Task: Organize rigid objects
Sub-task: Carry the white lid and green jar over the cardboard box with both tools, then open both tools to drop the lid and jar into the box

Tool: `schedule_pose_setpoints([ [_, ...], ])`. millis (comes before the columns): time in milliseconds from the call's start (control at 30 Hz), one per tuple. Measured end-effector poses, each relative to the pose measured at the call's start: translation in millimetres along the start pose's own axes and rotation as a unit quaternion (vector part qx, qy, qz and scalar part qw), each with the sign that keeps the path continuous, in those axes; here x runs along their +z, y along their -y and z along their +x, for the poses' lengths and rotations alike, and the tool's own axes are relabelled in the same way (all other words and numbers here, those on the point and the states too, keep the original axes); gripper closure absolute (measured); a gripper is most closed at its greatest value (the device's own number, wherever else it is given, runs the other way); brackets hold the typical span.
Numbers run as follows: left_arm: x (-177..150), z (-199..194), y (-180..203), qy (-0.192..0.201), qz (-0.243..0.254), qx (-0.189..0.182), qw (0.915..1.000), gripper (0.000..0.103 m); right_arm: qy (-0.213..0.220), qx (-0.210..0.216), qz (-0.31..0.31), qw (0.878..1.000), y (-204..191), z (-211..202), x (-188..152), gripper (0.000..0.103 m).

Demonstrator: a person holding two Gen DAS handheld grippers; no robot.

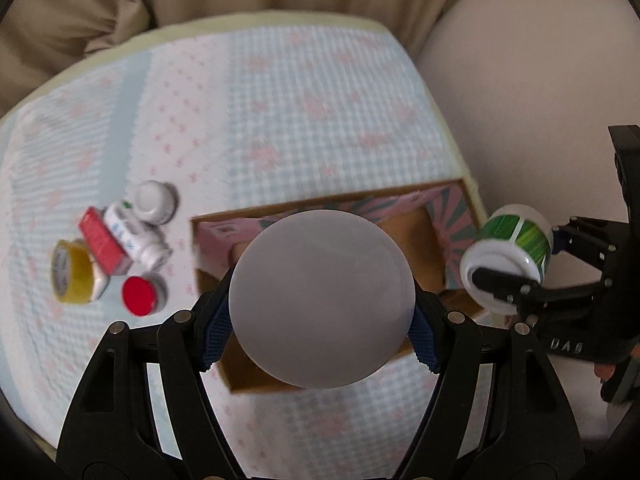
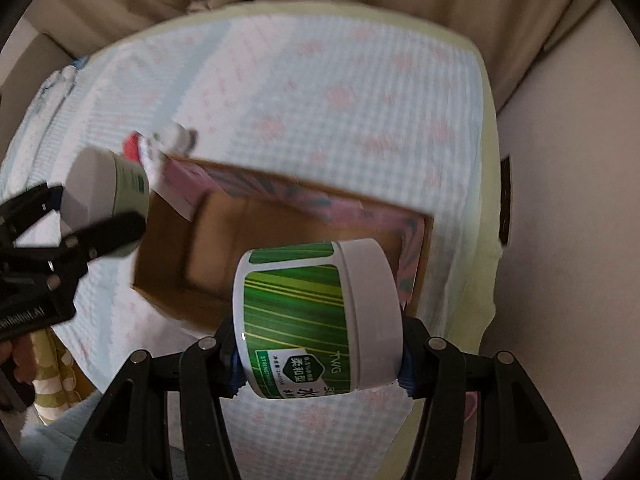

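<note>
The left gripper (image 1: 322,312) was clamped on a white-lidded jar (image 1: 322,298) above the open cardboard box (image 1: 404,208), its fingers (image 1: 426,340) pressing both sides. The right gripper (image 2: 320,364) pinched a green-labelled jar (image 2: 316,316) over the box's right edge, near the desk (image 2: 352,100) border. Small containers (image 1: 120,248) clustered left; the cloth beyond lay free.

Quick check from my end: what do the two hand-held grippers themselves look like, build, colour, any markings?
Both match. The left hand-held gripper and right hand-held gripper are matte black plastic linkage frames with triangular cut-outs and silver pivot pins. The fingers carry blue ribbed pads. White lettering marks the bodies, too blurred to read fully. No cables show.
</note>
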State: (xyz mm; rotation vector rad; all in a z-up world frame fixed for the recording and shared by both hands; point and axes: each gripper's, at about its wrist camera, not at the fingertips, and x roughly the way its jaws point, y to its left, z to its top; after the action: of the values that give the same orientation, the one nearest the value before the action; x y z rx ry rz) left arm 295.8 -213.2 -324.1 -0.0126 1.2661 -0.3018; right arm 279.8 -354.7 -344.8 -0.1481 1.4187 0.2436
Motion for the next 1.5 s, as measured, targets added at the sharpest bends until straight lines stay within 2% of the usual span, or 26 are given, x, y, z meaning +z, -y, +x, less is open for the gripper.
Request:
schedule_pose_setpoints([
  [200, 8.9, 73.2, 1.4, -0.063, 0.020, 0.013, 0.9977, 0.033, -0.032, 0.001, -0.001, 0.999, 10.1, 54.3, -12.0, 0.050],
  [300, 10.1, 103.0, 0.3, -0.089, 0.031, 0.020, 0.9953, 0.033, -0.030, -0.015, -0.043, 0.999, 0.7, 73.3, -15.5, 0.050],
  [433, 9.1, 135.7, -2.7, -0.116, 0.048, 0.031, 0.9916, 0.033, -0.030, -0.014, -0.079, 0.996, -3.9, 95.3, -20.8, 0.050],
  [633, 12.9, 158.2, 0.8, -0.130, 0.069, 0.039, 0.9883, 0.033, -0.038, -0.009, -0.099, 0.994, -7.4, 121.4, -26.2, 0.050],
  [833, 12.5, 159.1, 17.2, -0.125, 0.128, 0.050, 0.9826, 0.032, -0.036, 0.004, -0.112, 0.993, -6.4, 125.1, -21.8, 0.050],
  [867, 12.1, 157.6, 21.0, -0.123, 0.142, 0.058, 0.9805, 0.028, -0.036, -0.002, -0.120, 0.992, -7.6, 125.3, -21.5, 0.049],
  [900, 12.3, 155.0, 23.0, -0.120, 0.148, 0.063, 0.9797, 0.002, -0.035, -0.005, -0.128, 0.991, -8.7, 125.3, -21.8, 0.048],
  [967, 13.4, 145.8, 24.0, -0.104, 0.156, 0.068, 0.9799, 0.000, -0.030, 0.008, -0.123, 0.992, -8.4, 120.0, -25.7, 0.001],
  [1000, 13.7, 143.4, 22.9, -0.102, 0.160, 0.068, 0.9795, 0.000, -0.038, 0.026, -0.115, 0.992, -6.0, 118.9, -26.7, 0.000],
  [1067, 12.9, 144.0, 19.3, -0.106, 0.161, 0.068, 0.9789, 0.000, -0.023, 0.041, -0.099, 0.994, 0.0, 114.2, -33.1, 0.000],
  [1133, 12.7, 145.8, 14.6, -0.116, 0.154, 0.064, 0.9792, 0.000, -0.015, 0.043, -0.088, 0.995, 4.5, 113.2, -36.1, 0.000],
  [1333, 4.2, 137.4, 11.6, -0.118, 0.137, 0.054, 0.9820, 0.000, -0.029, 0.036, -0.078, 0.996, 12.7, 117.2, -44.0, 0.000],
  [1500, 1.2, 127.0, 13.0, -0.111, 0.137, 0.054, 0.9829, 0.000, -0.026, 0.012, -0.084, 0.996, 12.0, 112.9, -50.4, 0.000],
])
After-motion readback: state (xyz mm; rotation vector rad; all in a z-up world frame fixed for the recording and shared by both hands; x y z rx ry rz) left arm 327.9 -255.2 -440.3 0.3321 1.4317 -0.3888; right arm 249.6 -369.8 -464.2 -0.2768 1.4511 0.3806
